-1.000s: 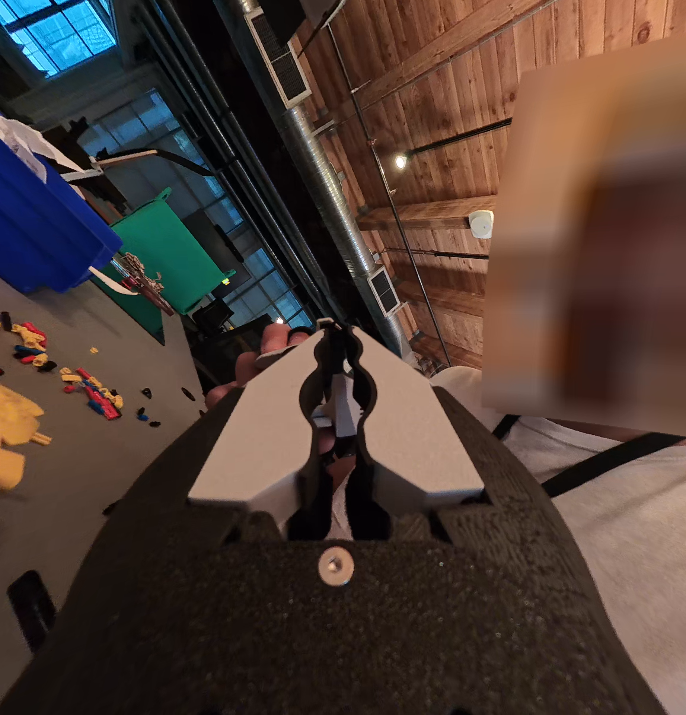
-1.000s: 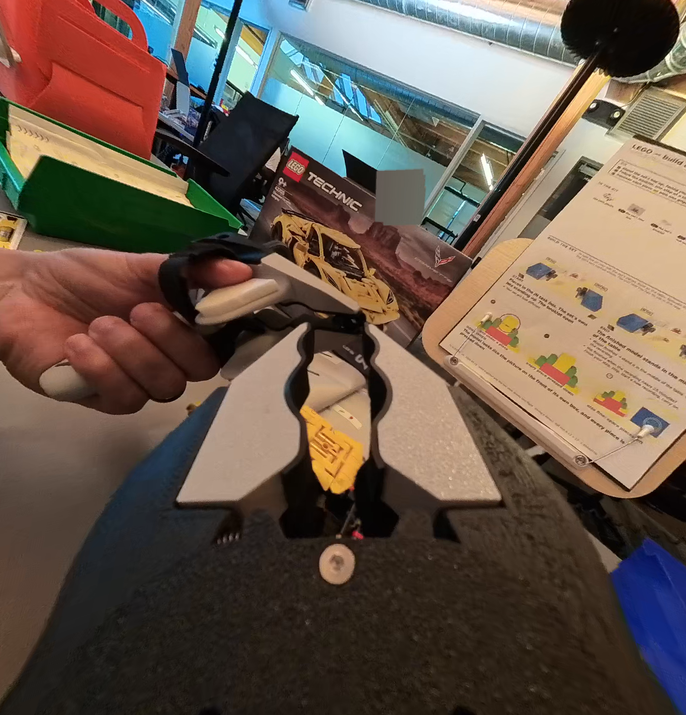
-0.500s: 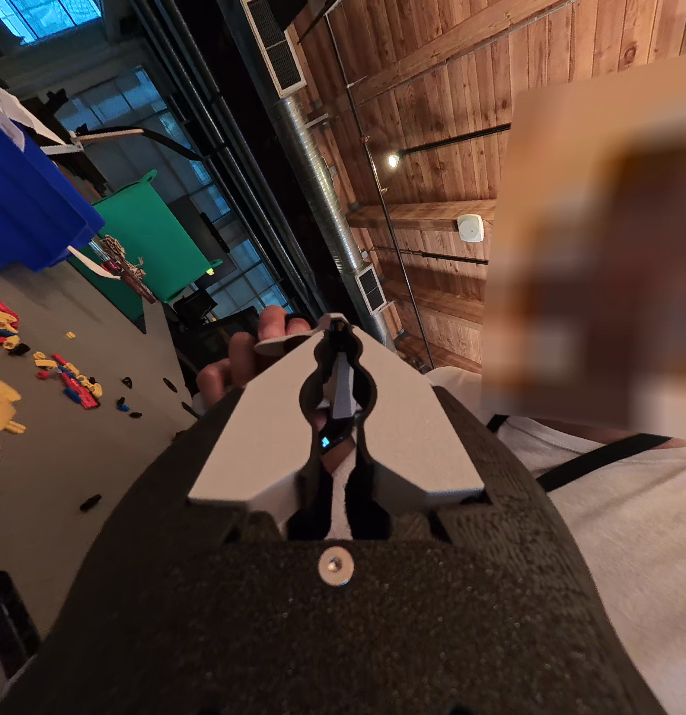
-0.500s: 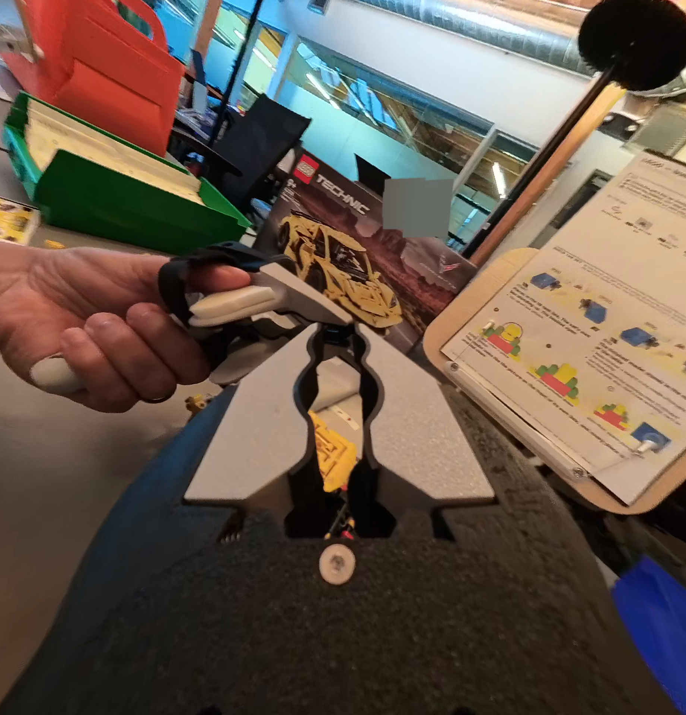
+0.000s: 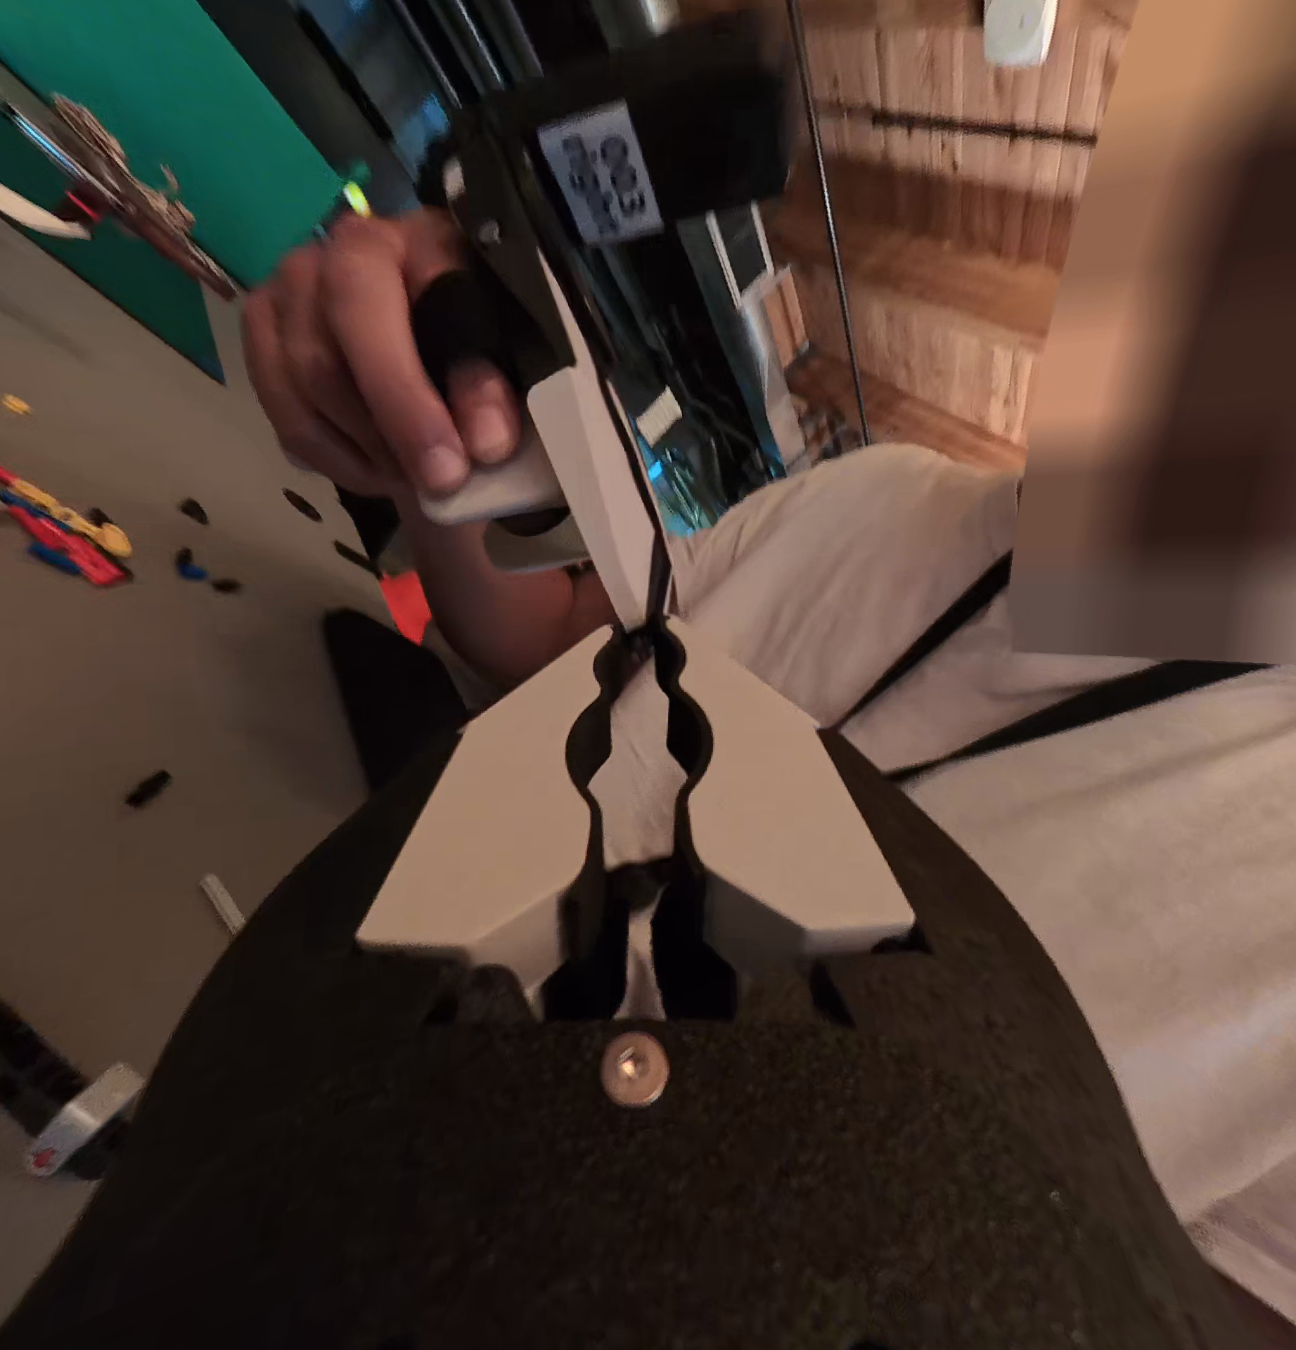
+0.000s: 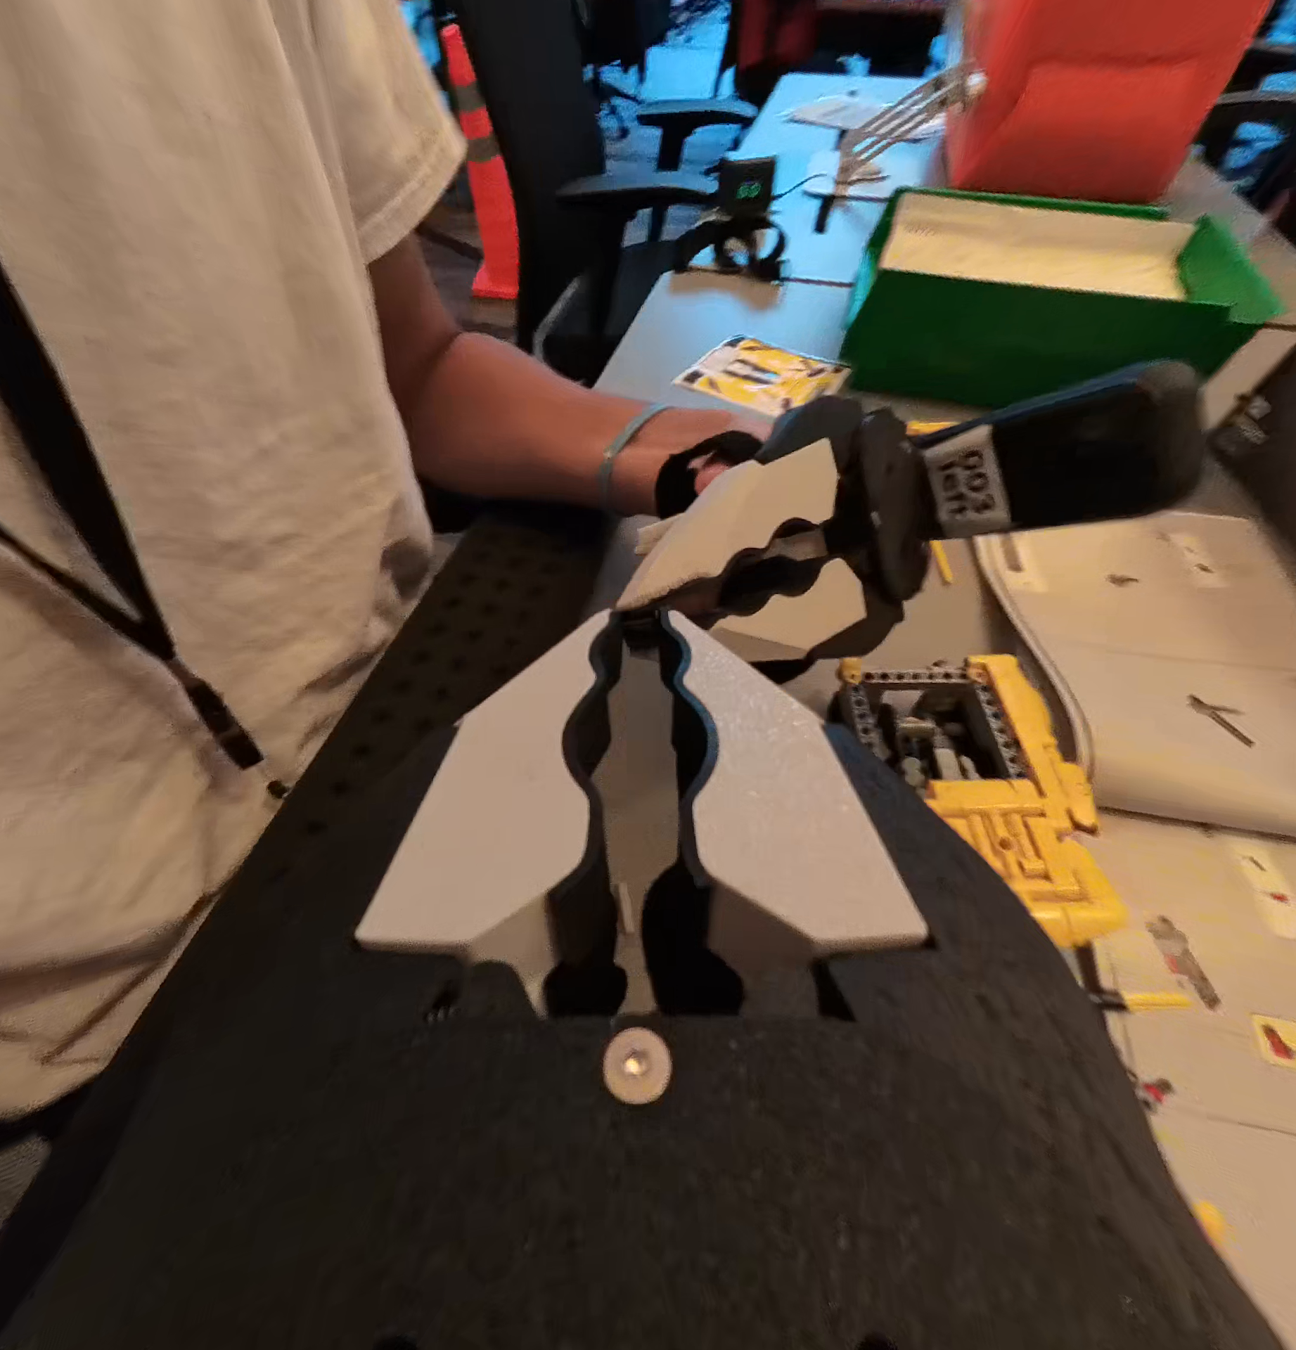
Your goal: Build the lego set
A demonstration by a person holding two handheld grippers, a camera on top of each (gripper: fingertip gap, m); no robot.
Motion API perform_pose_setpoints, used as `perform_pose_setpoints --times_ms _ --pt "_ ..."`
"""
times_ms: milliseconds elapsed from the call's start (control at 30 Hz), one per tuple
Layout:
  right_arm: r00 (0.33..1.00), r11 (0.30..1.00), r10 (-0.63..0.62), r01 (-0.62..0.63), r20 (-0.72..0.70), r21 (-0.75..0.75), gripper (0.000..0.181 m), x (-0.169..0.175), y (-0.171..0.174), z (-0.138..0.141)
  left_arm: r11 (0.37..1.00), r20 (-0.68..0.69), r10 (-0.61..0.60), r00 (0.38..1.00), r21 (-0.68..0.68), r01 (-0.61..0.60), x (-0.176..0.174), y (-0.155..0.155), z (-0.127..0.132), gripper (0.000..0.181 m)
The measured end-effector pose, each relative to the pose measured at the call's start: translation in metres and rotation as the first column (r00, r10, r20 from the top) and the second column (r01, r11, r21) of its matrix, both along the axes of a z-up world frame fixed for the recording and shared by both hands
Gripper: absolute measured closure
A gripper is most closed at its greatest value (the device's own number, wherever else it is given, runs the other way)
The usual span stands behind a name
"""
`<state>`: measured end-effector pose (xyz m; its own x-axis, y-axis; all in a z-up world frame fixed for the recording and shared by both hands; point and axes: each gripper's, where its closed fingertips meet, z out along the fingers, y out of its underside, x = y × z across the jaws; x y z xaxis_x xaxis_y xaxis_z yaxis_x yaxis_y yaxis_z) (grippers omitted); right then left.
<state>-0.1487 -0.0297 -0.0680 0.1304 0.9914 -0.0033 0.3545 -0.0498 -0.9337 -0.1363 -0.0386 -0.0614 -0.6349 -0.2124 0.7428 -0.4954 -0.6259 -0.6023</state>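
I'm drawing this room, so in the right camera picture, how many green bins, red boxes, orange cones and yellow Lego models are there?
green bin: 1
red box: 1
orange cone: 1
yellow Lego model: 1
Total: 4

Grey table (image 6: pixel 710 329), cluttered: yellow lego build (image 6: pixel 995 789), green bin (image 6: pixel 1032 329), sticker sheet (image 6: pixel 761 372), open manual (image 6: pixel 1178 657); scattered small pieces (image 5: pixel 67 526) (red, blue, yellow, black).
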Motion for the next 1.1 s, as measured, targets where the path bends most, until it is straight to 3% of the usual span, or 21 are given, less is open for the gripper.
perform_pose_setpoints --times_ms 67,133,233,300,400,467,633,933,1100 --pt "0.992 0.991 -0.118 0.12 -0.039 0.052 0.164 0.008 0.017 0.005 0.996 0.012 0.079 0.997 -0.028 -0.079 0.005 0.016 0.003 0.175" --pt "0.946 0.937 -0.306 0.318 -0.104 0.141 0.15 0.019 0.038 0.013 0.984 0.039 0.177 0.983 -0.043 -0.175 0.008 0.032 0.008 0.175" --pt "0.836 0.797 -0.526 0.549 -0.156 0.251 0.141 0.025 0.053 0.014 0.953 0.039 0.268 0.963 -0.16 -0.259 0.01 0.056 0.015 0.175" --pt "0.758 0.693 -0.626 0.649 -0.185 0.314 0.142 0.024 0.059 0.013 0.94 0.023 0.268 0.963 -0.225 -0.256 0.012 0.061 0.015 0.175" --pt "0.712 0.6 -0.669 0.688 -0.216 0.409 0.153 0.019 0.063 0.014 0.93 0.01 0.255 0.967 -0.275 -0.242 0.015 0.06 0.015 0.175" --pt "0.725 0.604 -0.647 0.675 -0.234 0.422 0.154 0.012 0.061 0.019 0.921 0.006 0.246 0.969 -0.312 -0.232 0.017 0.059 0.016 0.175" --pt "0.702 0.533 -0.688 0.662 -0.185 0.527 0.165 0.019 0.064 0.018 0.893 -0.017 0.217 0.976 -0.399 -0.206 0.021 0.059 0.015 0.175" --pt "0.707 0.552 -0.691 0.65 -0.15 0.523 0.165 0.023 0.063 0.012 0.894 -0.028 0.209 0.977 -0.401 -0.203 0.023 0.056 0.012 0.175" --pt "0.806 0.716 -0.574 0.581 -0.146 0.388 0.166 0.018 0.051 0.013 0.933 0.002 0.162 0.987 -0.325 -0.152 0.019 0.043 0.014 0.174"
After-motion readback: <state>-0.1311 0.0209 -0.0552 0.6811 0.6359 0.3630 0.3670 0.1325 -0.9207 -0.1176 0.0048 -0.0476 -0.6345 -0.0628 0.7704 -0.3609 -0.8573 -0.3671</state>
